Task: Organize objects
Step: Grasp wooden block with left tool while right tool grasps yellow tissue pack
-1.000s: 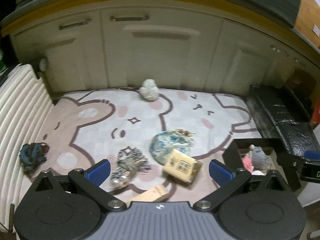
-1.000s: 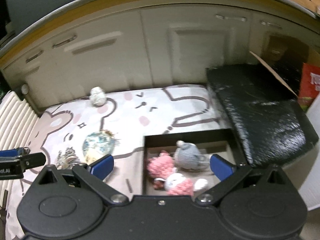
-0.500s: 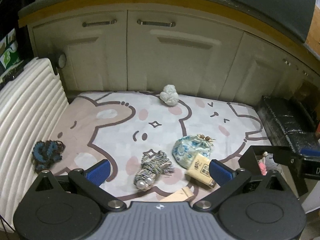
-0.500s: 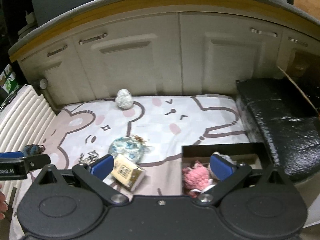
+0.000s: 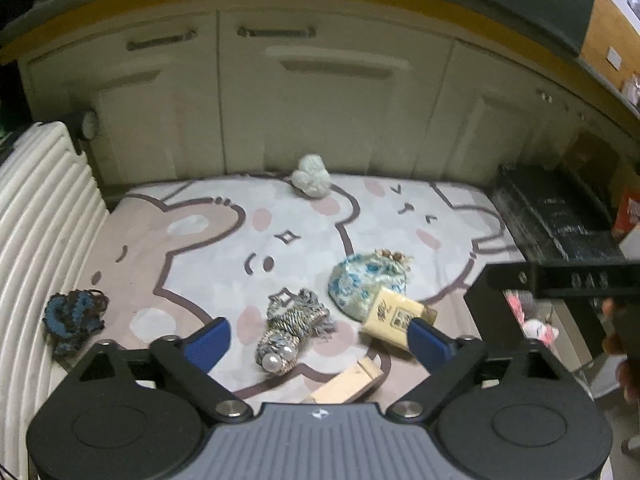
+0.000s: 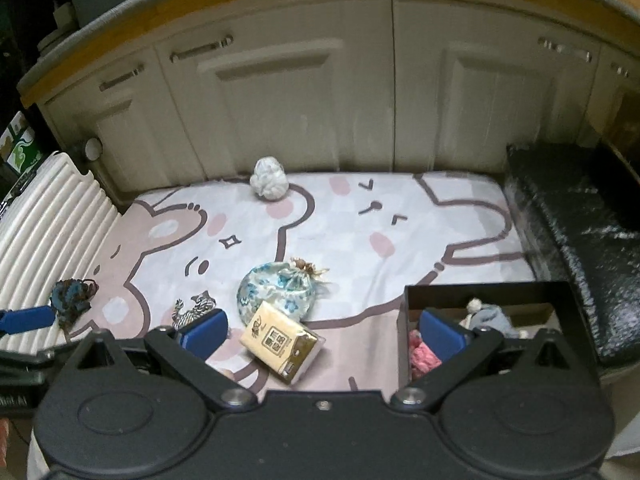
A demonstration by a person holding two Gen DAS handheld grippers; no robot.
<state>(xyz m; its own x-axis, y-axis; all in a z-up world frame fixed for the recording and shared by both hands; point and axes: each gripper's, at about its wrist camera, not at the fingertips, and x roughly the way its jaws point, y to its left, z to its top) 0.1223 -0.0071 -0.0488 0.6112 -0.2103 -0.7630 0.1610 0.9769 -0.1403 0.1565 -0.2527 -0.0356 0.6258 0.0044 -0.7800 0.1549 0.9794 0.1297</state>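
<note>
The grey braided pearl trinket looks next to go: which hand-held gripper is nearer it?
Left. The left hand-held gripper frames the trinket between open fingers; the right hand-held gripper sits farther right, toward the black box.

Cream cabinets point(image 6: 280, 92), ribbed white panel point(image 5: 36, 216)

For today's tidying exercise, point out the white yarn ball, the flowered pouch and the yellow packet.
white yarn ball point(image 6: 269, 184), right wrist view, its middle
flowered pouch point(image 6: 276, 290), right wrist view, cloth body
yellow packet point(image 5: 394, 316), left wrist view, printed face
</note>
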